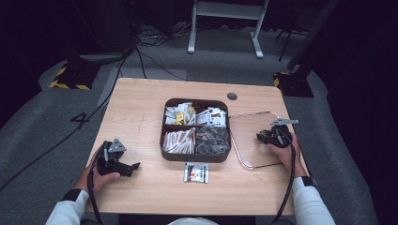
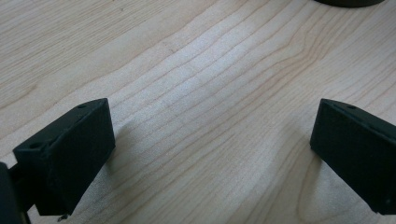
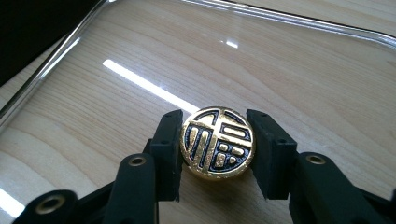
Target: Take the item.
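Two grippers are on the table, and only one is loaded. The right gripper point(image 3: 217, 142) is clamped on a round gold knob point(image 3: 217, 142) bearing a black character design, a jaw on either side of its rim. The knob belongs to a clear lid point(image 1: 244, 140) lying flat on the wooden table point(image 1: 141, 108) just to the right of a dark four-compartment tray point(image 1: 196, 130), its near edge close against the tray wall; whether the two touch cannot be told. In the high view the right gripper point(image 1: 269, 136) sits over the lid, the hand behind it at the table's right edge. The tray, the evident destination, lies to that gripper's left, across the lid's own width; its compartments hold assorted packets and sachets, heaped near the rim. The left gripper point(image 1: 133, 166) rests low over bare tabletop at the front left, jaws wide apart and holding nothing, well away from the tray. A single sachet point(image 1: 196, 172) lies loose in front of the tray. Judgement: the right hand is the nearer and already has the grip, so the coming move is a lift and a leftward carry; the lid must clear the heaped contents and be squared to the tray's outline before lowering.
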Motion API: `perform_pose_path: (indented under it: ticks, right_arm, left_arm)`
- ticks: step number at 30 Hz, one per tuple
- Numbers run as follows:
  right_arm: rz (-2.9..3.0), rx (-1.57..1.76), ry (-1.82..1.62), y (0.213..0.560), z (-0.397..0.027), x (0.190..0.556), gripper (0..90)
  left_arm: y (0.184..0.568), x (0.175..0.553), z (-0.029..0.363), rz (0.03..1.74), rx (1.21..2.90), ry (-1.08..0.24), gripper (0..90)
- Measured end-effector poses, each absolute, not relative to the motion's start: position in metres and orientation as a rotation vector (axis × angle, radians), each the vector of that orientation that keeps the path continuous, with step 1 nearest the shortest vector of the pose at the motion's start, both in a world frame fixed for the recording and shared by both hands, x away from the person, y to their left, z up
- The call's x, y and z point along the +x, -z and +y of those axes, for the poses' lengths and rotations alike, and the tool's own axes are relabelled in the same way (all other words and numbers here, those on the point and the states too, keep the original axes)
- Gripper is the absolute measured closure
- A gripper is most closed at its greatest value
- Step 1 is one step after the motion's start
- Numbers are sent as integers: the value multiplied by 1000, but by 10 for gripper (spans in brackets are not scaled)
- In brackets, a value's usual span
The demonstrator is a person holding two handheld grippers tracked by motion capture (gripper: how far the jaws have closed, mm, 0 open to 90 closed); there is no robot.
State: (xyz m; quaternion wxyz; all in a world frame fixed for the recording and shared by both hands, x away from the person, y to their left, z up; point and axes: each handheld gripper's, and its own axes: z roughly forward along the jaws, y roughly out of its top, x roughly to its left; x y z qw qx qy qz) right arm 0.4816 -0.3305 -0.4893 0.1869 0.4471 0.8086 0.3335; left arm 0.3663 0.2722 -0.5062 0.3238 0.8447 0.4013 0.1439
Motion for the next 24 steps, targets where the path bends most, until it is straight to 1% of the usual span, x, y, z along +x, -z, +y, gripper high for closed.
perform_pose_path:
  ticks: [3, 4, 5, 6, 7, 9, 11, 13, 18, 24]
  right_arm:
    - [2284, 1251, -930, 489, -330, 482, 583]
    - [2289, 1248, -933, 489, -331, 482, 560]
    - [2283, 1254, -939, 488, -332, 482, 494]
    - [2271, 1264, -941, 487, -334, 482, 462]
    - [2264, 1272, -953, 486, -337, 482, 468]
    - [2285, 1259, -992, 484, -340, 481, 522]
    - [2296, 1252, -992, 484, -341, 481, 519]
    - [2307, 1240, -1002, 484, -340, 481, 582]
    - [2308, 1222, -940, 481, -334, 479, 588]
    - [2276, 1298, -890, 479, -323, 478, 588]
  left_arm:
    - [506, 366, 272, 1053, 2216, -377, 2]
    - [506, 366, 272, 1052, 2216, -378, 2]
    - [506, 366, 272, 1053, 2216, -377, 2]
    - [506, 366, 272, 1053, 2216, -378, 2]
    - [506, 366, 272, 1053, 2216, -377, 2]
    - [506, 366, 272, 1053, 2216, -377, 1]
    - [506, 366, 272, 1053, 2216, -377, 2]
    - [506, 366, 272, 1052, 2216, -378, 2]
    - [506, 366, 272, 1053, 2216, -377, 1]
    - [506, 366, 272, 1053, 2216, -377, 1]
